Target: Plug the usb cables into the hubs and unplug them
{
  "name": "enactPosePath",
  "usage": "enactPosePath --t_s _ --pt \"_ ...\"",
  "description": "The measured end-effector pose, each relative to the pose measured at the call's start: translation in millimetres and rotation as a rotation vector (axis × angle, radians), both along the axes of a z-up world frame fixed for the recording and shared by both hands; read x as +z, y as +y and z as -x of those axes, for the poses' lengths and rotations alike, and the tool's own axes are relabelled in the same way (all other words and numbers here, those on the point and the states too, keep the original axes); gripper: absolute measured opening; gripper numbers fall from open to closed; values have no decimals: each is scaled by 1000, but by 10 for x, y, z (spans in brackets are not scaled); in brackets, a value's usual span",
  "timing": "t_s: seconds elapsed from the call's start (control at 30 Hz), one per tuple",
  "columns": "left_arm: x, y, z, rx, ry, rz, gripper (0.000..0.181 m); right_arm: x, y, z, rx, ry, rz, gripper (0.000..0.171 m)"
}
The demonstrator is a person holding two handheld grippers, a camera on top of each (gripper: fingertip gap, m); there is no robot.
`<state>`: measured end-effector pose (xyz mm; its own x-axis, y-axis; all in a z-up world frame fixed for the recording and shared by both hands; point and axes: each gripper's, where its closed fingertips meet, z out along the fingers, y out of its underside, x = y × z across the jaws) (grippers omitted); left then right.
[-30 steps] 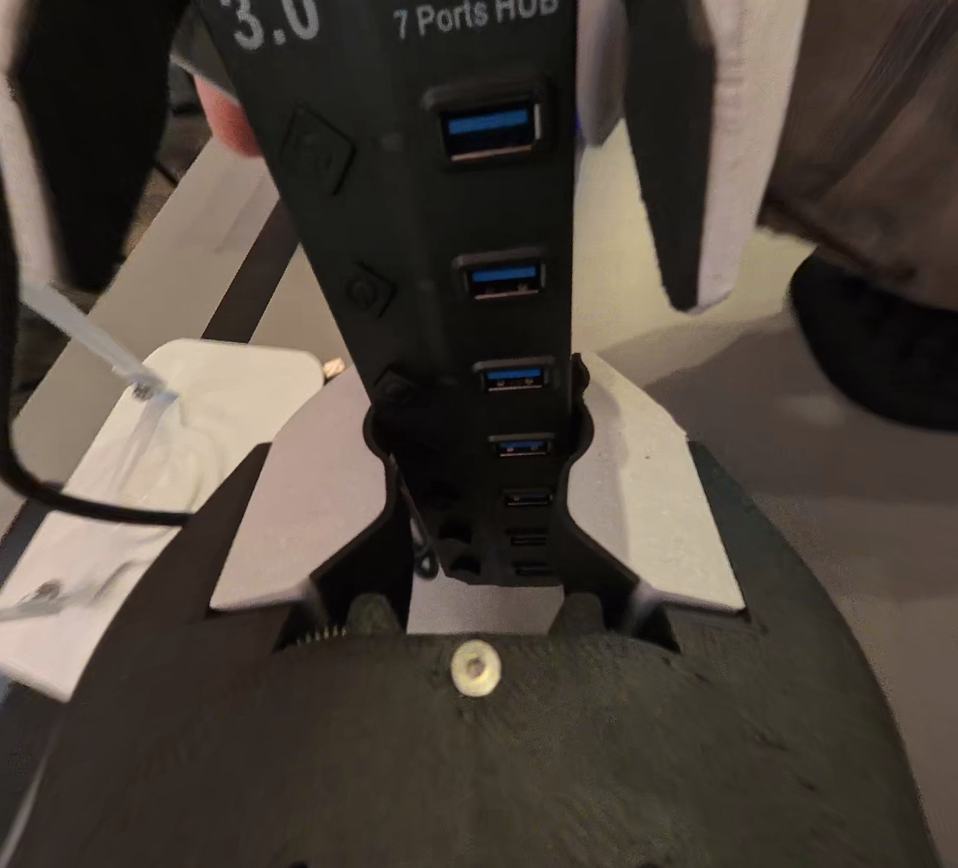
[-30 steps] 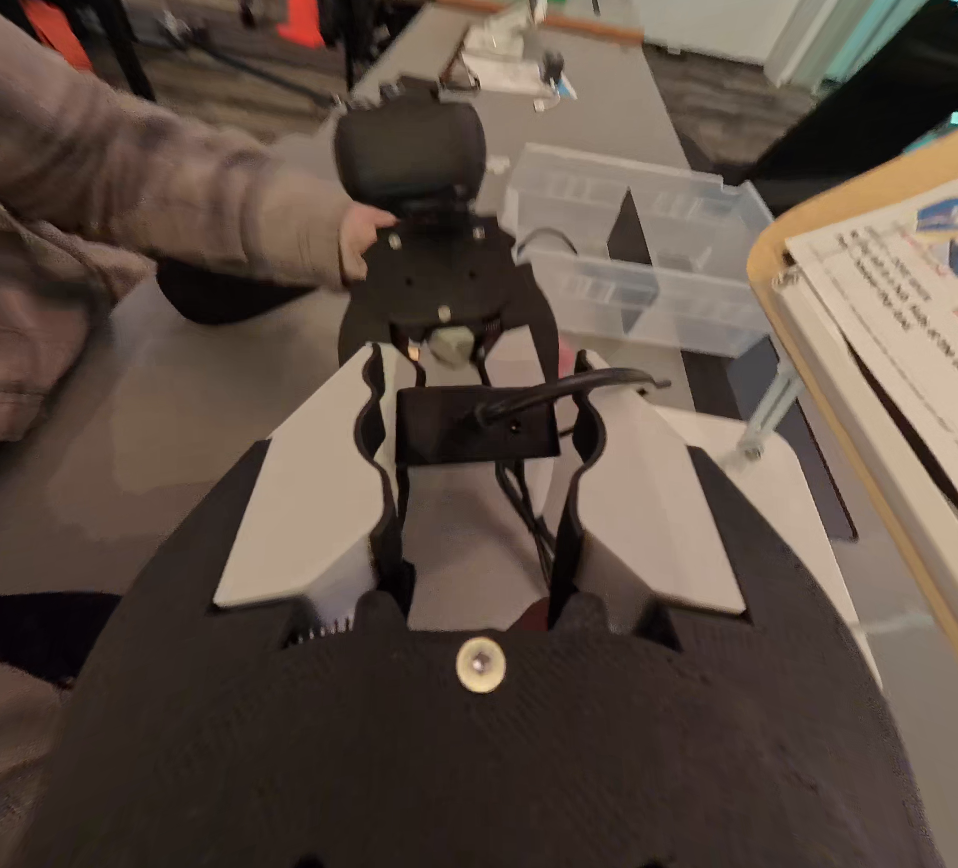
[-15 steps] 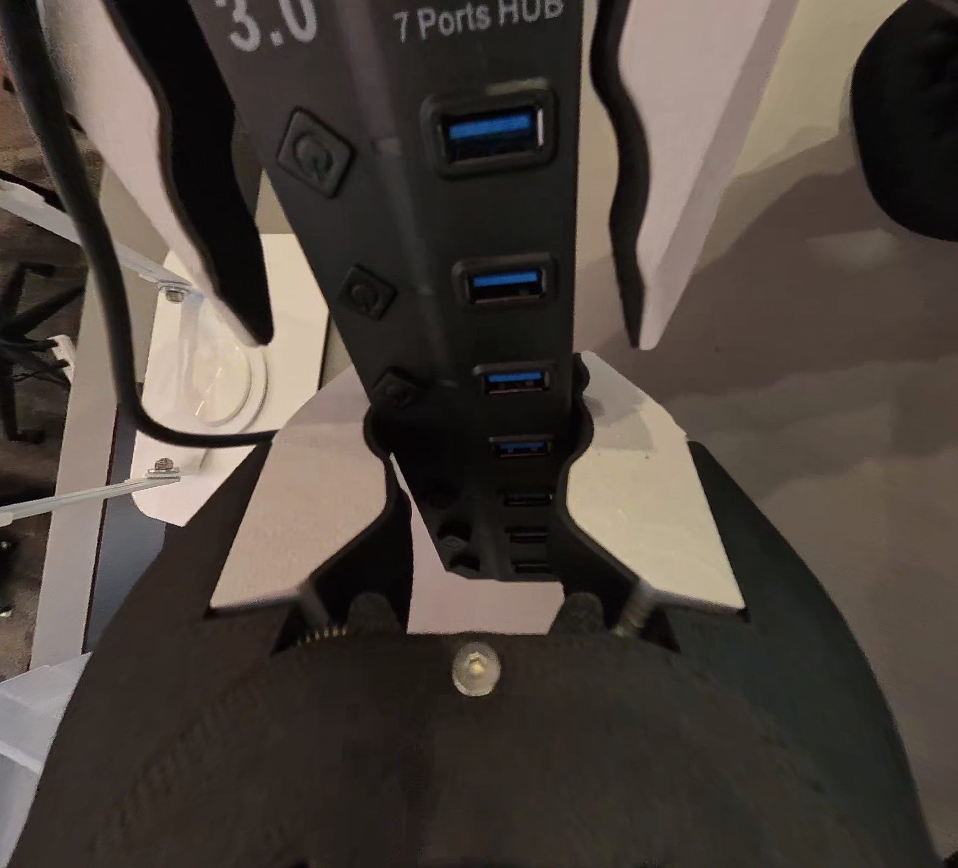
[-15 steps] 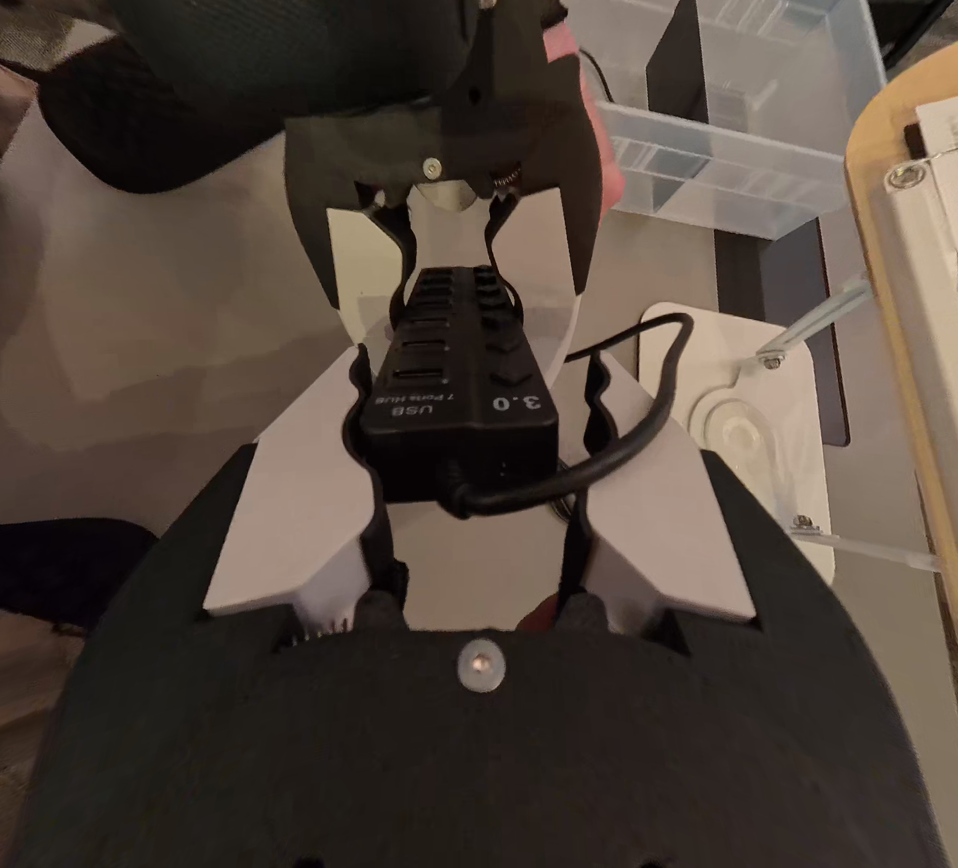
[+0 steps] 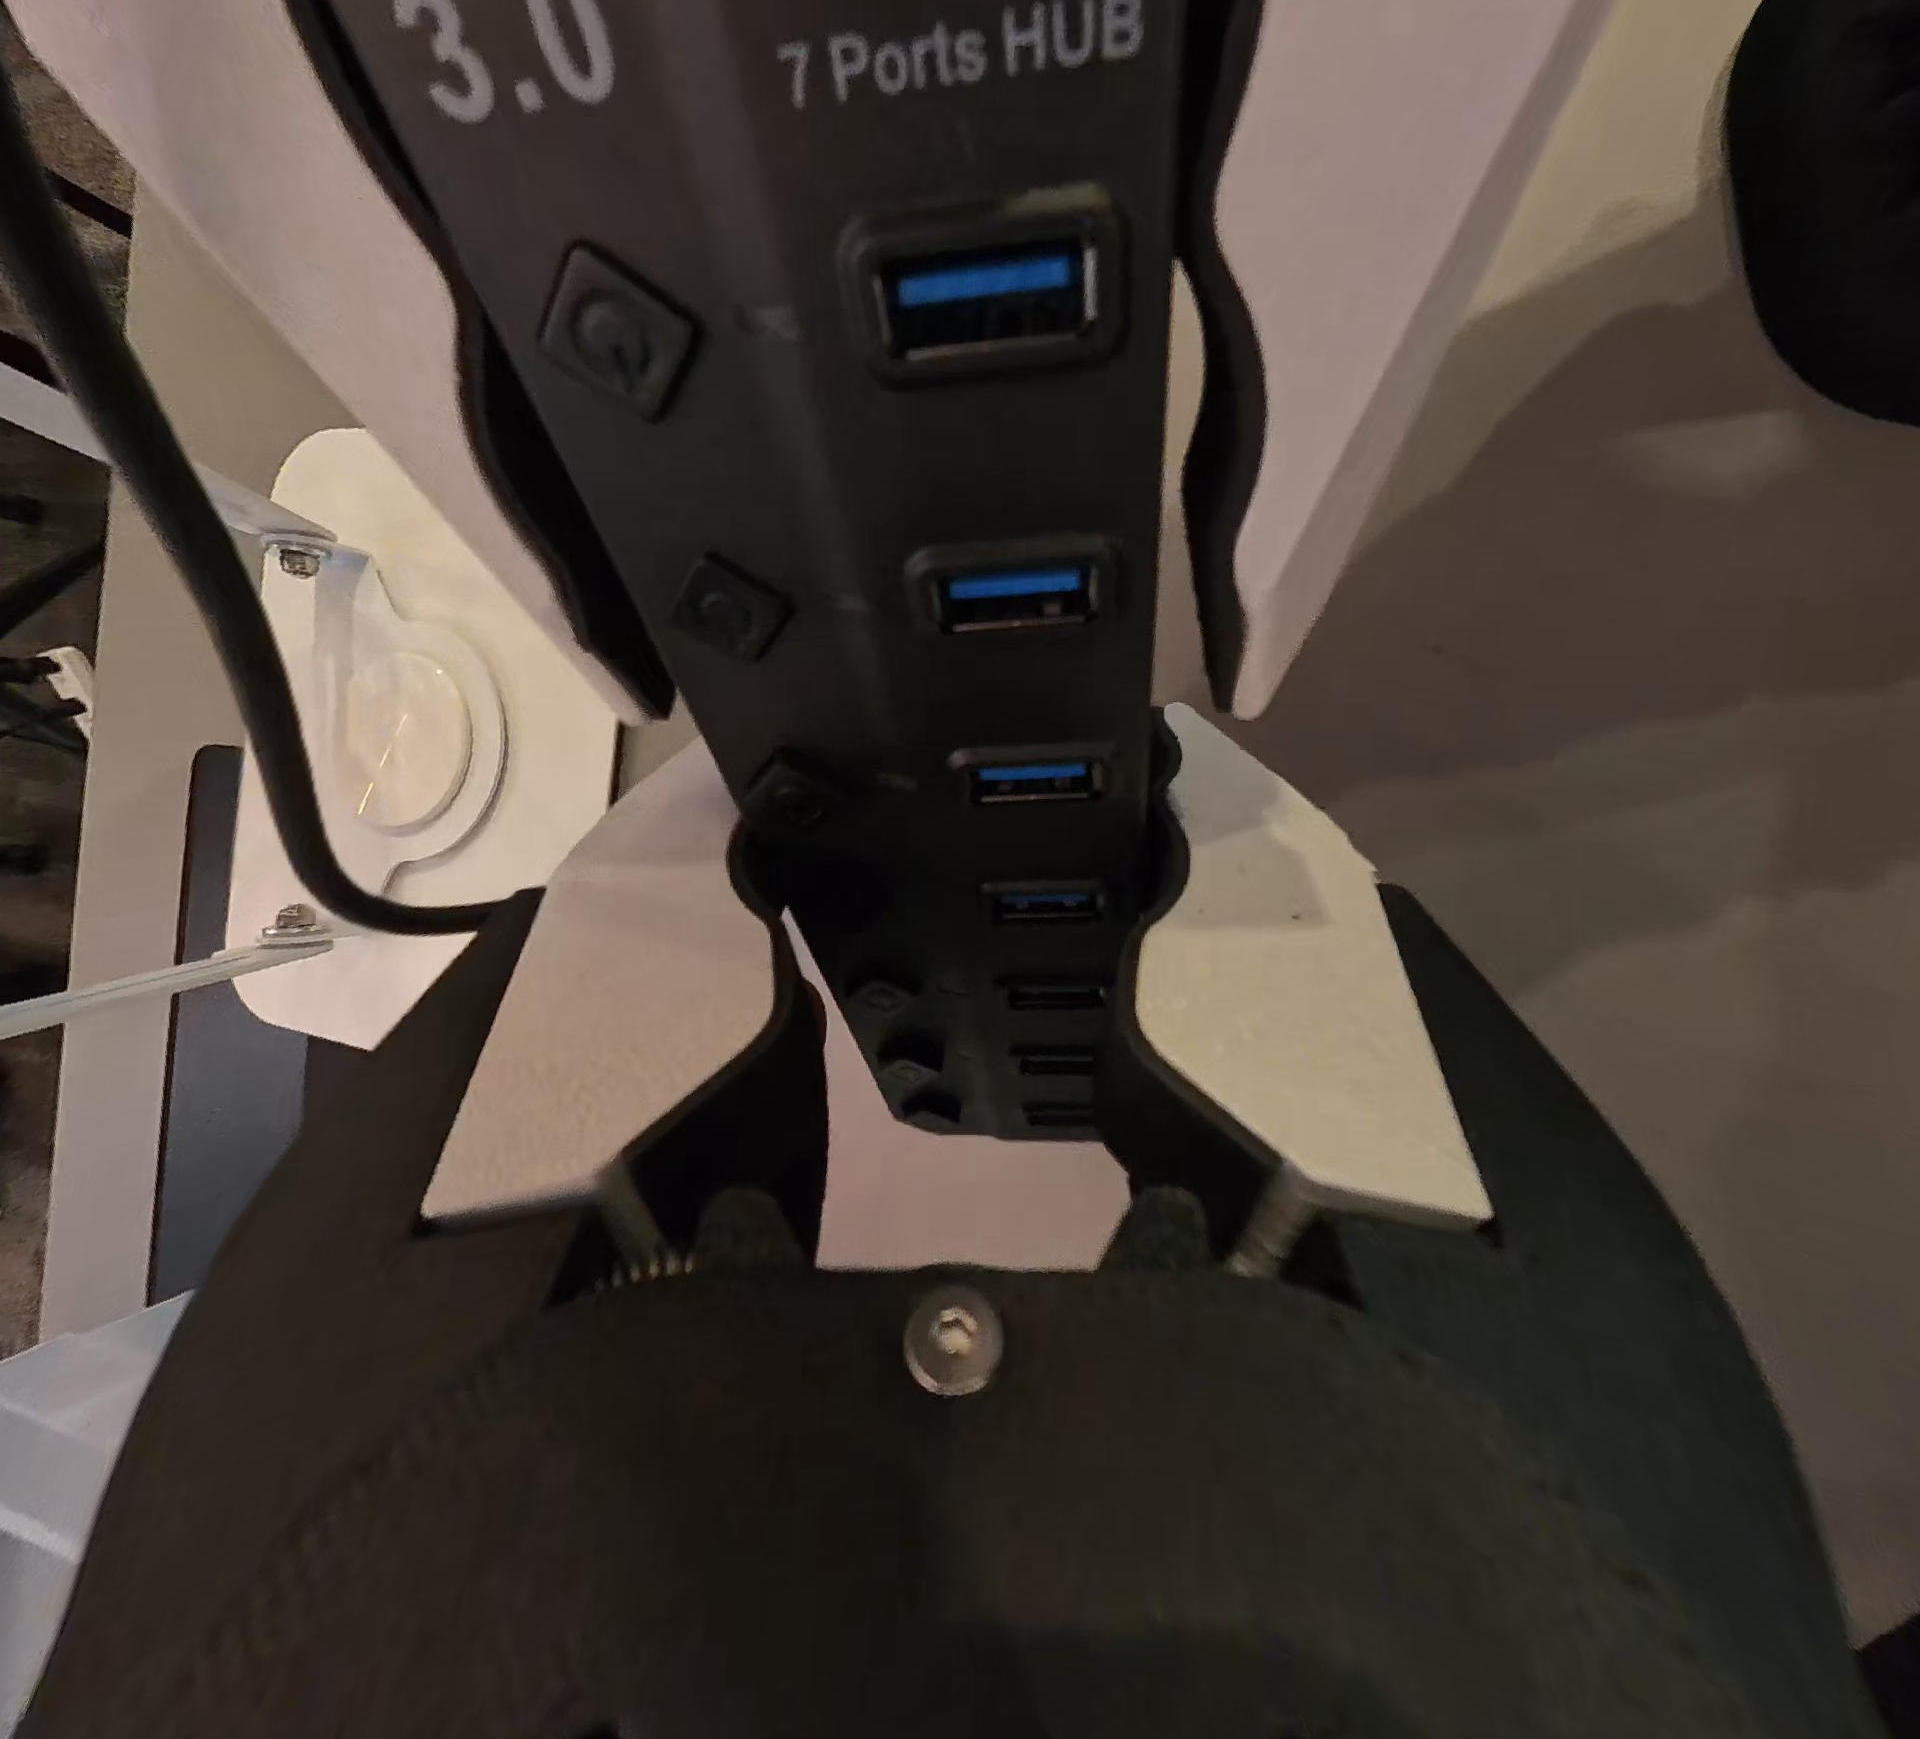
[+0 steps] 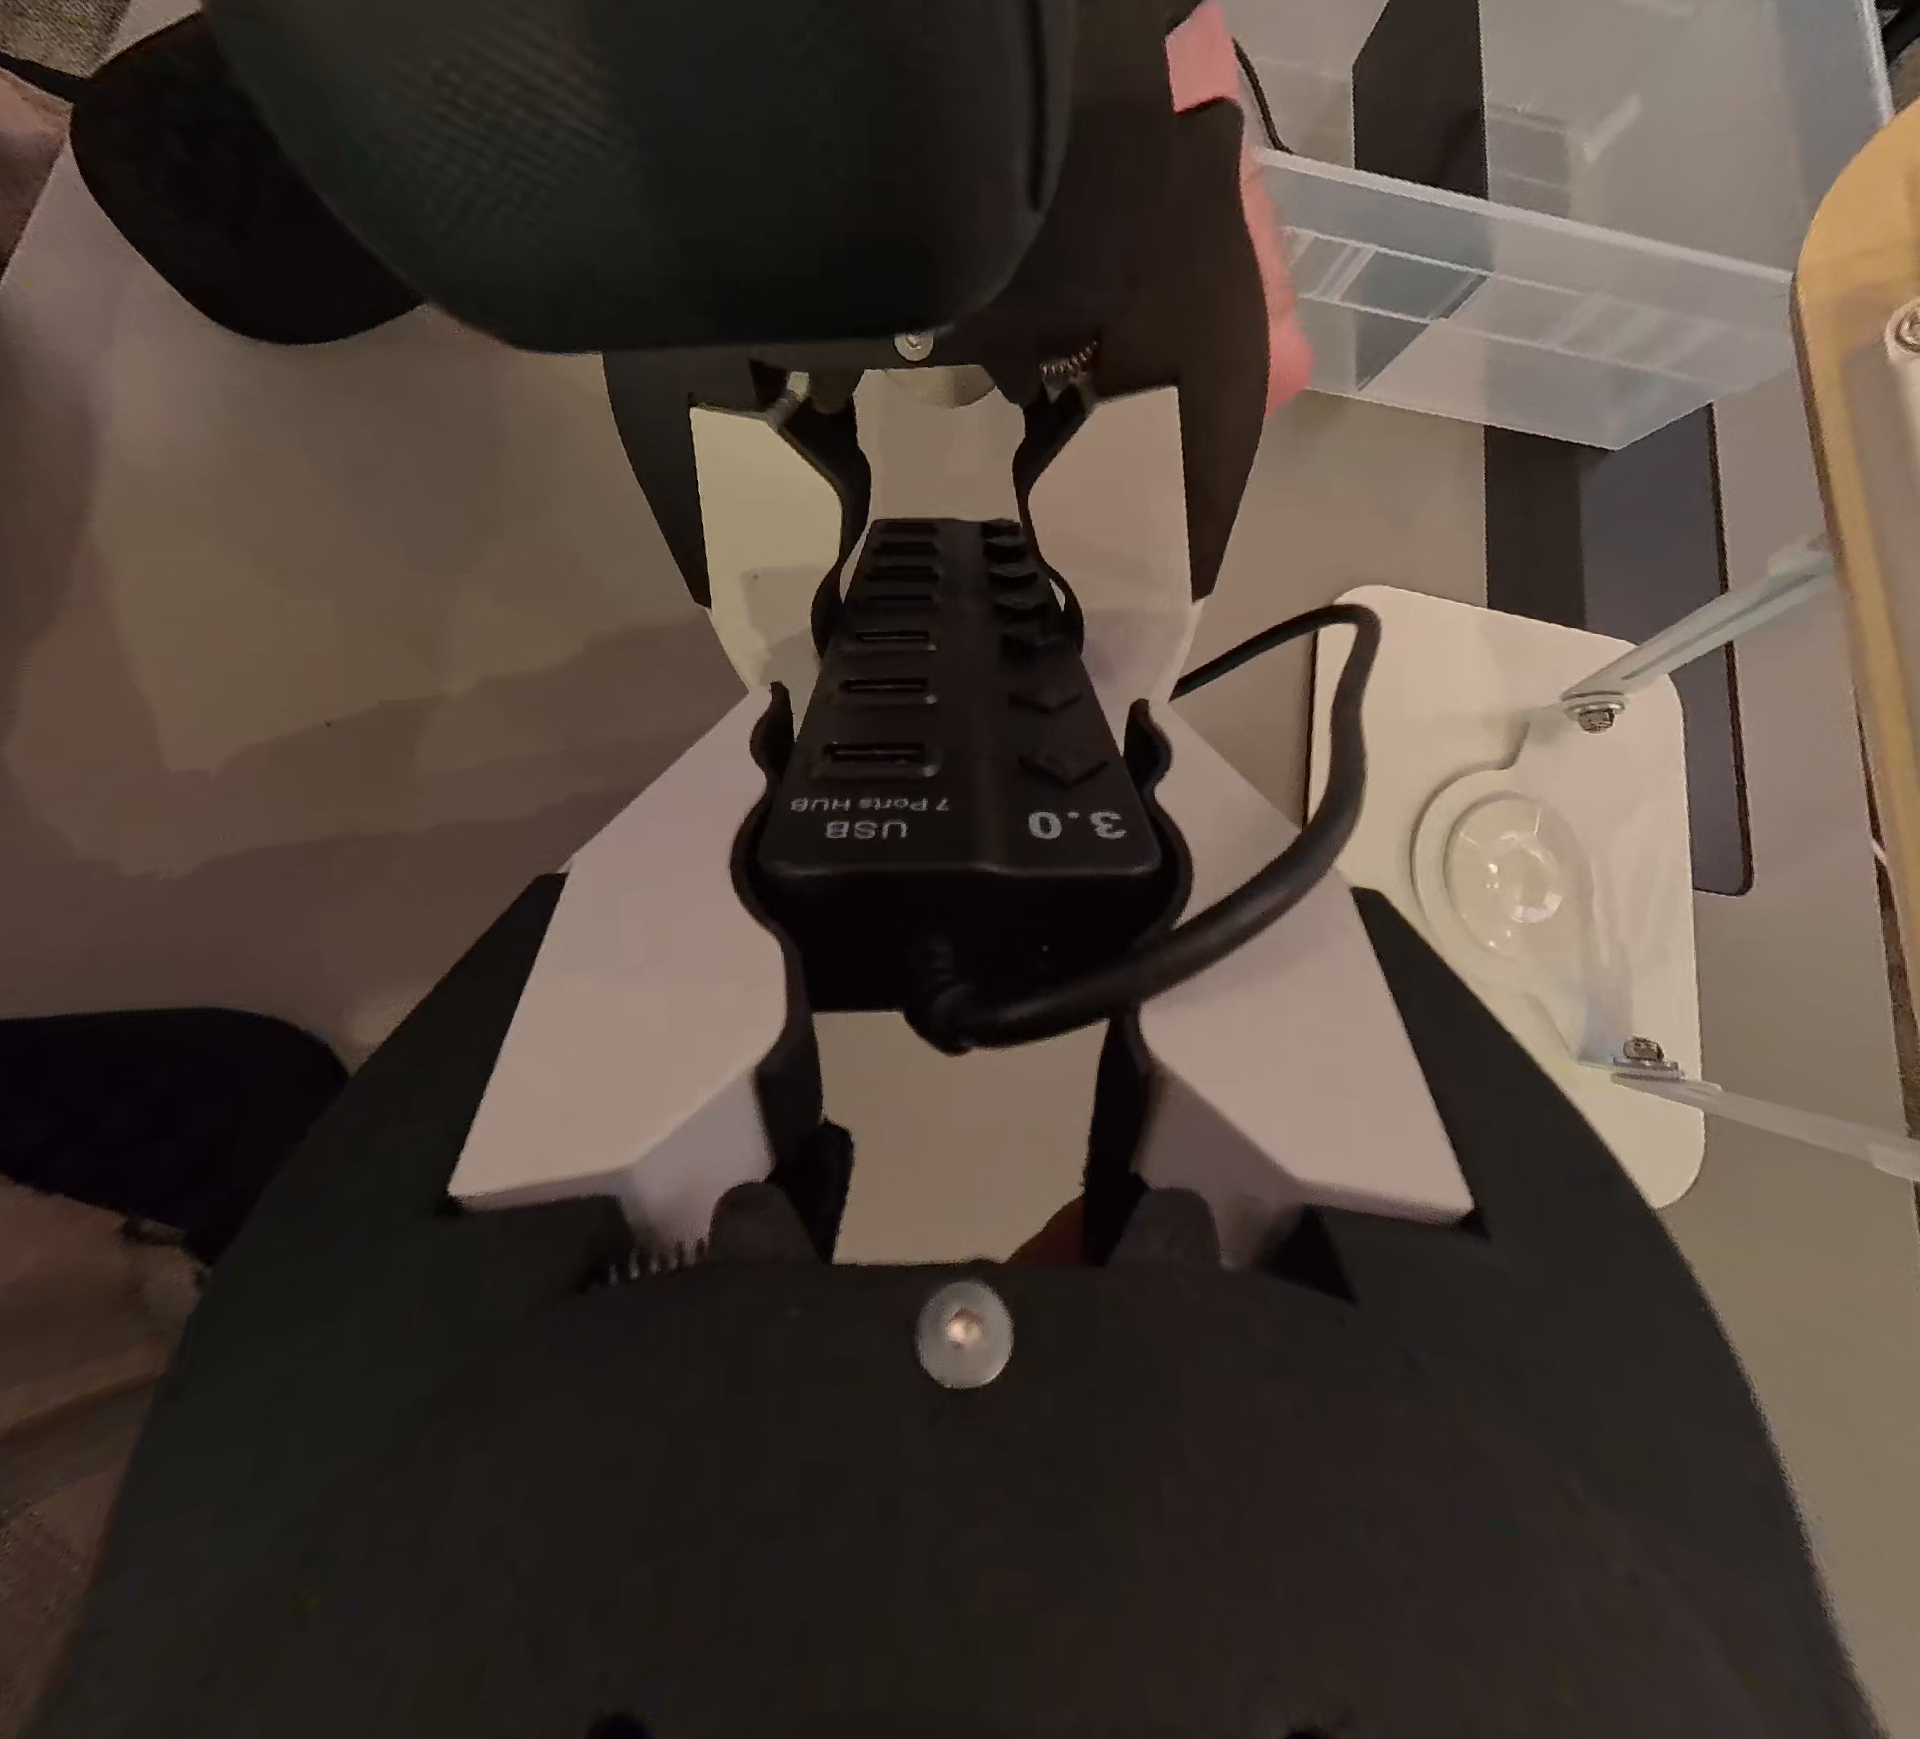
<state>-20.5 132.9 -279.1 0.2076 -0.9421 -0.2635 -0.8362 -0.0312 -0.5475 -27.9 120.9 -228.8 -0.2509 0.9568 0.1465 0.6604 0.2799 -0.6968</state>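
Note:
A black USB hub (image 5: 831, 442) with several blue ports and a row of buttons is held above the grey table between both grippers. My left gripper (image 5: 956, 837) is shut on its far, port end. My right gripper (image 6: 956, 754) is shut on the labelled end where the black cable (image 6: 1340, 806) comes out. Its pads press on both sides of the hub (image 6: 935, 681). The left gripper (image 6: 951, 598) faces me in the right wrist view. The right gripper (image 5: 935, 692) flanks the hub at the top of the left wrist view. No plug is in any port.
A white base plate (image 6: 1496, 858) with a clear dome lies at the right and shows in the left wrist view (image 5: 416, 733). A clear plastic bin (image 6: 1558, 235) stands behind. A wooden board edge (image 6: 1849, 442) is at far right. The cable (image 5: 208, 546) loops past the plate. My right fingertips sit around 5 cm from my left ones.
My right gripper moved in over the hub's cable end, opened wider, then closed on the hub. My left gripper kept its hold on the hub throughout.

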Motion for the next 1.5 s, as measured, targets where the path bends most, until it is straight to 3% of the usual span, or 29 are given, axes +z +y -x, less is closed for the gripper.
enactPosePath --t_s 0.33,0.5,0.73,0.97,1.07,1.2,1.5 --pt "31 33 -29 -1 -17 -24 66 29 25 -23 4 24 -2 62" --pt "232 -6 144 42 -60 -55 81 7 122 -114 -40 26 7 62" --pt "611 -289 854 131 -14 -201 62 -12 165 -169 -54 39 33 62" --pt "146 -810 1401 185 57 -99 54 -67 179 -148 -62 10 31 62" --pt "-140 -916 1478 205 63 -62 43 -76 163 -120 -55 1 28 62" --pt "-475 -885 1550 213 108 -45 31 -95 138 -82 -42 -11 26 62" --pt "-794 -770 1612 164 170 -15 26 -149 156 -60 -41 -25 35 62"
